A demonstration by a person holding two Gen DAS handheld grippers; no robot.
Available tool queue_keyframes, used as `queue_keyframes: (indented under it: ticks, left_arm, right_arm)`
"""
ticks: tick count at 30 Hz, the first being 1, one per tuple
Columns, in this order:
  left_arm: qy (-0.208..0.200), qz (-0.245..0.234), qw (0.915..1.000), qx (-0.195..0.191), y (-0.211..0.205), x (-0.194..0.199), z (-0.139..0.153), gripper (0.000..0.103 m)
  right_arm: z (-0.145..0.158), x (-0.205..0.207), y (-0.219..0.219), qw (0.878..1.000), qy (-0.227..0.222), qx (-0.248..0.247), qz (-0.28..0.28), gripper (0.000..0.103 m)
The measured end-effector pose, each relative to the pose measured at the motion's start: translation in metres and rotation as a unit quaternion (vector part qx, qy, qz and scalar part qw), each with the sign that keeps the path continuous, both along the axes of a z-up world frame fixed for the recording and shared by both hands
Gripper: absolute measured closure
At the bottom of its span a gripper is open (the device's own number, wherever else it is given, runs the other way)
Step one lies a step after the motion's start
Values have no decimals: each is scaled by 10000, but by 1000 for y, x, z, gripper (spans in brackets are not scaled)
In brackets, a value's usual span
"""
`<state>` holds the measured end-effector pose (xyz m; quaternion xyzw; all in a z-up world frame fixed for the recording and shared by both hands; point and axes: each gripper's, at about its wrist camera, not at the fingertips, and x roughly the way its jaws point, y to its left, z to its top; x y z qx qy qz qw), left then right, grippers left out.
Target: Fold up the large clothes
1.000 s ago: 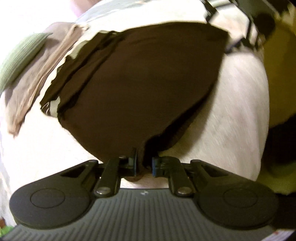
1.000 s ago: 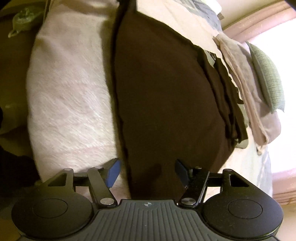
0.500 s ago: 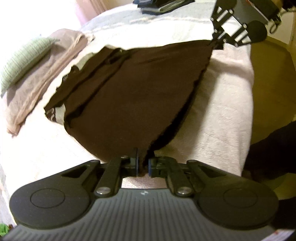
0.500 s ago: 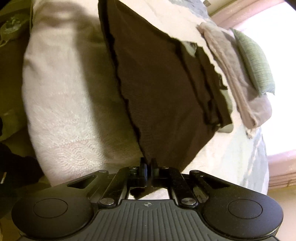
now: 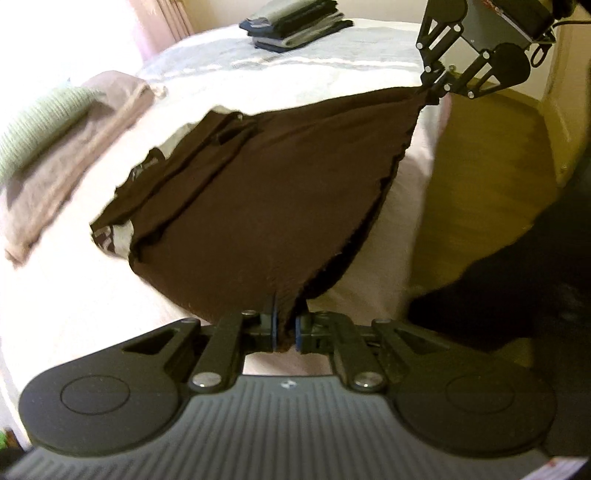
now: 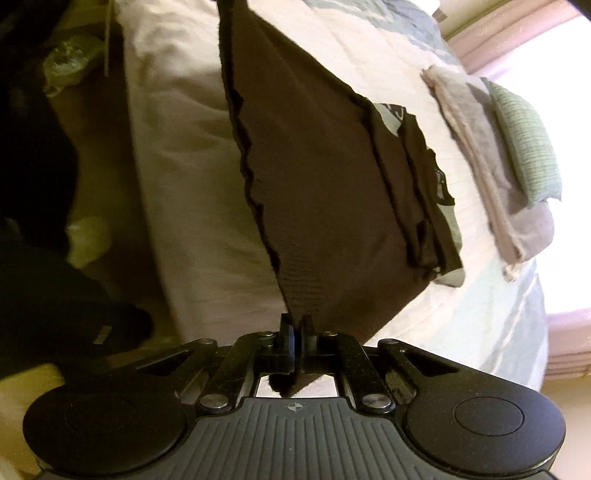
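A: Where is the garment?

B: The brown garment hangs stretched between both tongs above the bed. Its far end, with the pale printed part, rests on the cover.

A: What are the tongs doing?

B: The left gripper is pinched tight on one corner of the garment. The right gripper is clamped on the other corner, with a bit of cloth poking out behind the pads. In the left view the right gripper shows up top, with the cloth's edge running taut to it.

A: Any writing to read?

B: There is a light print on the grey patch of the garment, but it's too blurred to make out. Each gripper body bears a small round mark, no words.

A: What else lies on the bed?

B: A green pillow on a folded beige towel beside the garment, and a stack of folded clothes at the far edge.
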<state>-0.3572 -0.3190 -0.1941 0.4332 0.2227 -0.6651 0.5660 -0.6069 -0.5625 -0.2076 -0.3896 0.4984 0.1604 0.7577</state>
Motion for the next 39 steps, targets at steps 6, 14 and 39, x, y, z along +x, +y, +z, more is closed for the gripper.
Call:
queue_keyframes:
  ticks: [6,14,39]
  left_arm:
    - [511,175,9984,174,31,-7,18,98]
    - [332,700,9954,-572,-66,95,96,98]
    - [1608,2300,9531,1134,-334,373,-77,97]
  right_arm:
    - [35,-12,19,9998,184,42,-54,103]
    - [112,112,-52,9993,-356,-84,92,103]
    - [-66,471,-264,9760,1160,1604,-913,103]
